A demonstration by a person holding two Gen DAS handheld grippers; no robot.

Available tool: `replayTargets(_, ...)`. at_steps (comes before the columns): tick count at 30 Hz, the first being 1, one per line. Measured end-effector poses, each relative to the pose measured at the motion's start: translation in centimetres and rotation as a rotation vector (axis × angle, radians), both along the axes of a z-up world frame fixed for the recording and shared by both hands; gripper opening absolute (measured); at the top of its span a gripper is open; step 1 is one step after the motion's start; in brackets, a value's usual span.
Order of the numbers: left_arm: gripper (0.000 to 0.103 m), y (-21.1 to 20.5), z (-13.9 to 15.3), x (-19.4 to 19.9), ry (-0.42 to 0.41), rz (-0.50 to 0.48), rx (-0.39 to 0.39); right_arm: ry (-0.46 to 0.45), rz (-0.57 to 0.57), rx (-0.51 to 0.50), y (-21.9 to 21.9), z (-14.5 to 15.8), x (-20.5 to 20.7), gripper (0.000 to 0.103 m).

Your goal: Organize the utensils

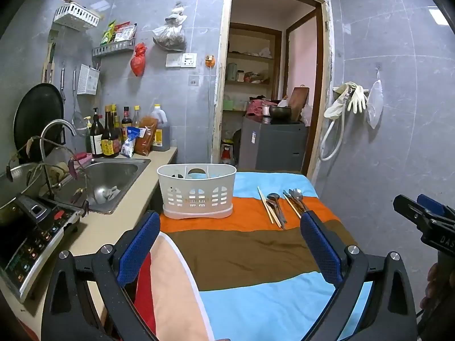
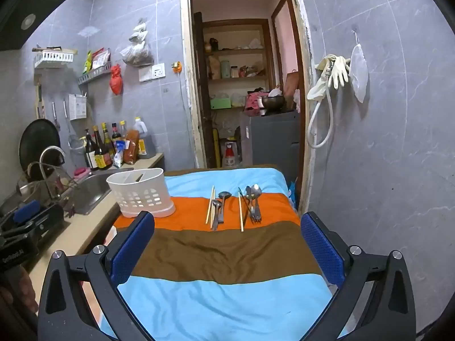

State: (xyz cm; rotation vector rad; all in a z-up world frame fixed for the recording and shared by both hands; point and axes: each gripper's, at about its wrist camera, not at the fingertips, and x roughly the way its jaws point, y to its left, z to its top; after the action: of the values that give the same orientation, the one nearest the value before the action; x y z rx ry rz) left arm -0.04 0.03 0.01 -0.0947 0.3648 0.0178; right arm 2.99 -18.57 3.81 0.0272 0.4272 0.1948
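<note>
Because the utensils lie in two loose bunches on the orange band of the striped cloth (image 2: 227,255), with the white slotted caddy (image 2: 142,196) standing to their left at the cloth's edge beside the sink (image 1: 113,176), the layout reads as a sorting job not yet begun: everything is flat and within reach, and the caddy's divided compartments wait to take each kind. The left bunch (image 2: 216,207) holds pale chopsticks alongside spoons; the right bunch (image 2: 251,201) has one chopstick set apart from a spoon, a fork and other metal pieces that overlap too closely to name.

The right gripper (image 2: 227,244) hangs back over the brown band, jaws spread wide and holding nothing; both bunches sit ahead of it, between the lines of its fingers but well short of them. The left gripper (image 1: 230,244) is equally wide and empty, with the caddy ahead toward its left finger and the utensils near its right fingertip. I judge that the right gripper is better placed for the first pick.
</note>
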Motion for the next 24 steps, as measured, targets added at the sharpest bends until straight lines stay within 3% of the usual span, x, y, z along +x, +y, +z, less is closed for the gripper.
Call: replayTargets(24,0.097,0.2,-0.4,0.5,0.019,0.002,0.006,0.02,-0.002,0.007,0.0,-0.6,0.5,0.103)
